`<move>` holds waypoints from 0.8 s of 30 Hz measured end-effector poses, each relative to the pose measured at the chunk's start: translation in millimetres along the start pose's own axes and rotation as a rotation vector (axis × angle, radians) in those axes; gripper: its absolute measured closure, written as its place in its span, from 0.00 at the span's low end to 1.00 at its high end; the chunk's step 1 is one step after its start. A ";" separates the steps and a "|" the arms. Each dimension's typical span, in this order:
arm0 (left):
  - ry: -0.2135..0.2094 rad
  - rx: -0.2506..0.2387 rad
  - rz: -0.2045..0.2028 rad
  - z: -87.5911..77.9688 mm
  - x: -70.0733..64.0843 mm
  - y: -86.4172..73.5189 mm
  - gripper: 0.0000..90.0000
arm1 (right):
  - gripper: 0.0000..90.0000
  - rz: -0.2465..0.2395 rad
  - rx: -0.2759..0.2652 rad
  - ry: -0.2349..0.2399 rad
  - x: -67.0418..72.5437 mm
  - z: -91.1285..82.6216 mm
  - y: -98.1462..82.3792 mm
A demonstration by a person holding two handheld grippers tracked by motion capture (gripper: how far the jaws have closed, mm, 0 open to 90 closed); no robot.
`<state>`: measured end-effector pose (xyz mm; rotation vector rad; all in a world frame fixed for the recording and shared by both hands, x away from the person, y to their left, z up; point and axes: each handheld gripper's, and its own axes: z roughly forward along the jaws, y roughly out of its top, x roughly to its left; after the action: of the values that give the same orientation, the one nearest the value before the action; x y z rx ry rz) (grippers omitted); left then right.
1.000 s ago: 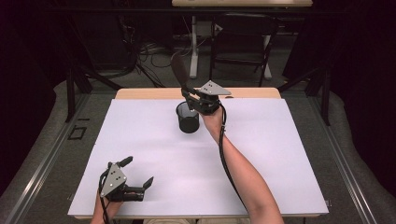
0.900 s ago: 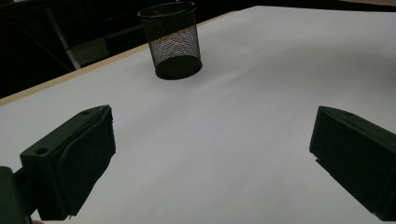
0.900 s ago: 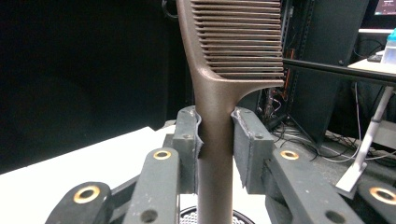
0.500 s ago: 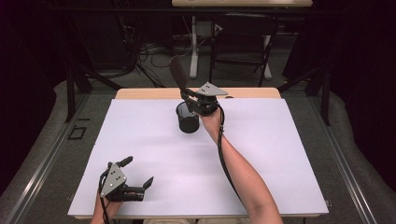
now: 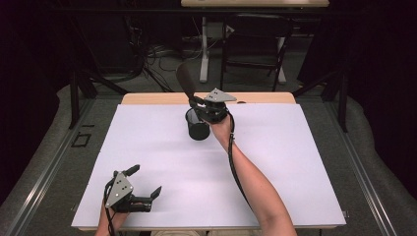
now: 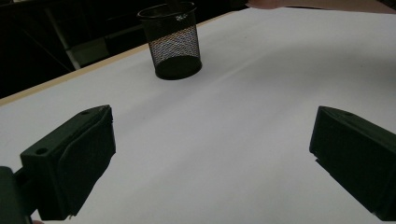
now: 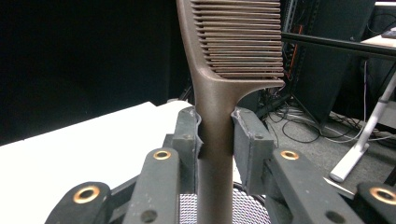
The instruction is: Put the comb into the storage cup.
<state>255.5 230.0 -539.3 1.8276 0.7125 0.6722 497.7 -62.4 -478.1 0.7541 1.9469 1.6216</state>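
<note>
Comb (image 7: 219, 88), brown and wide-toothed, stood upright in the right gripper (image 7: 215, 130), its handle clamped between the two pads with the teeth rising above. Compared with a second earlier, the comb had swung from leaning over the mesh pen cup (image 5: 197, 125) to standing more upright beyond it, and the gripper had edged toward the table's far edge. That reads as the lining-up before the drop, handle end aimed down at the cup's open mouth, whose mesh showed just beneath the pads. The cup itself sat on the white table (image 5: 147, 147) near the middle of the far edge, unmoved. Down at the near left corner the left gripper (image 5: 142, 189) rested idle, jaws spread wide with nothing between them, exactly where it had been. Room was generous: bare white surface lay on every side of the cup, though the far edge ran close behind it.
</note>
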 end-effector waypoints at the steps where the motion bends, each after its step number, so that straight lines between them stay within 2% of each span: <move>1: 0.000 -0.001 0.001 0.0 0.0 0.0 0.01 | 0.81 -0.001 0.004 0.001 0.0 0.3 -0.4; 20: 0.001 0.000 0.001 0.1 -0.1 0.0 0.01 | 0.80 -0.009 0.070 -0.003 0.3 6.6 -11.1; 24: 0.000 0.001 0.001 0.2 -0.2 -0.1 0.01 | 0.80 -0.006 0.070 -0.005 -0.3 7.2 -12.1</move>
<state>255.5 229.8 -539.4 1.8293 0.7124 0.6731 501.6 -59.2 -491.3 0.7781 2.0093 1.5543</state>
